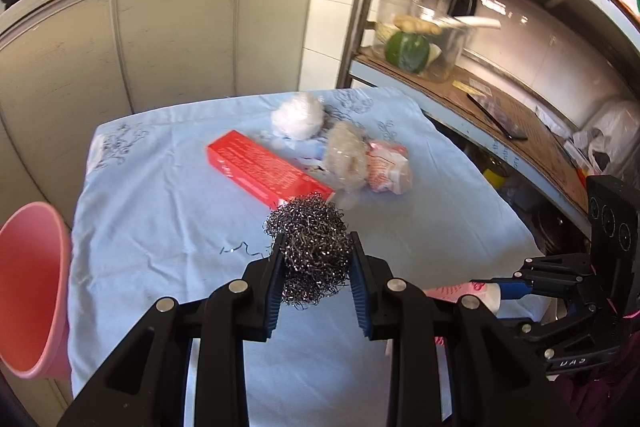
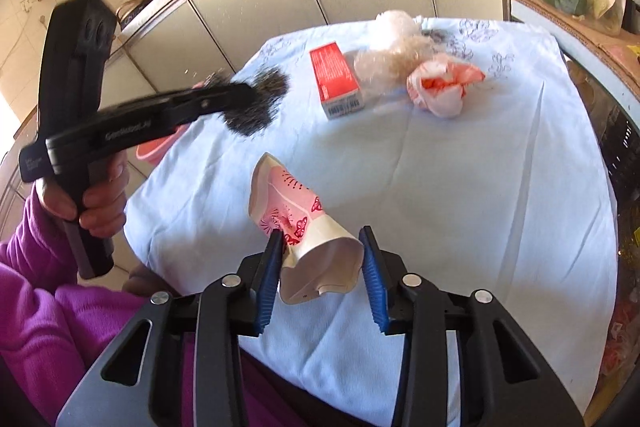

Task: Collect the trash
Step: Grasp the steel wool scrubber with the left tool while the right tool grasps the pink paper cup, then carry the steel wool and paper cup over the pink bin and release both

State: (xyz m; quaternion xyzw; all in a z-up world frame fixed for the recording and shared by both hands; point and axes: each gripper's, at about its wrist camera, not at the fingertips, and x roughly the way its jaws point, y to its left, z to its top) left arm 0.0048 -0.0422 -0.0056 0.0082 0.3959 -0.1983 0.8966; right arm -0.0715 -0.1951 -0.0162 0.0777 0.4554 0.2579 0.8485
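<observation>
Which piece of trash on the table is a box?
The red box. It is long with flat sides; the white wad, clear wrap and pink-white bag beside it are all crumpled.

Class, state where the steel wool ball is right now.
The steel wool ball sits clamped in the left claw, above the blue cloth, near the red box.

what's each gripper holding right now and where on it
Left gripper squeezes the steel wool ball across its middle. Right gripper pinches the crushed pink paper cup near its base.
</observation>
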